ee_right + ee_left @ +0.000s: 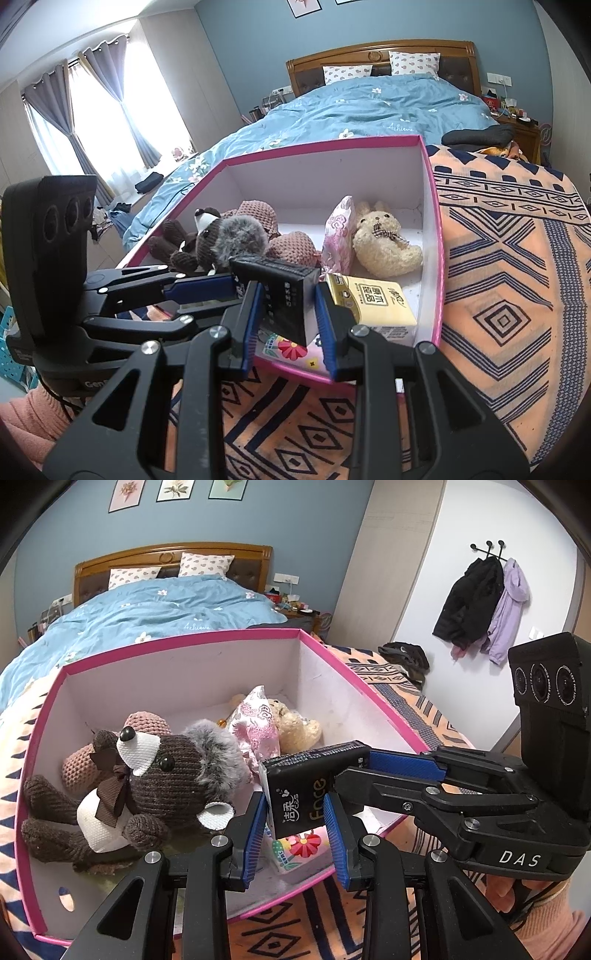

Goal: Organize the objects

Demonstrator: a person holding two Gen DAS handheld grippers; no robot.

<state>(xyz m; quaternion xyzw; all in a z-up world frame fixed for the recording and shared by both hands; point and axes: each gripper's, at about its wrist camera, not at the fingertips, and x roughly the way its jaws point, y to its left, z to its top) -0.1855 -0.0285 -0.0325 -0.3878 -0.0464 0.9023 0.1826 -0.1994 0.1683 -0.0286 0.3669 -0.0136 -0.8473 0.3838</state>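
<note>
Knitted-wool bear [122, 786], glossy plastic-wrapped black tissue pack [303, 794], matt cardboard box [184, 672].

We see both views evenly bright with soft daylight. In the right wrist view the window [110, 122] behind the curtains [55, 110] is blown out to pure white, and it is the plain source of the light. Shadows are soft: a faint one lies inside the pink box [437, 236] along its walls. Both pictures bend hard toward the edges, so the box rim and the bed [147, 609] curve, and black vignette fills the corners. The near black frames look slightly soft, while the middle stays sharp enough that we read print on the black packet [303, 794]. A dull sheen sits on the metal screws.
</note>
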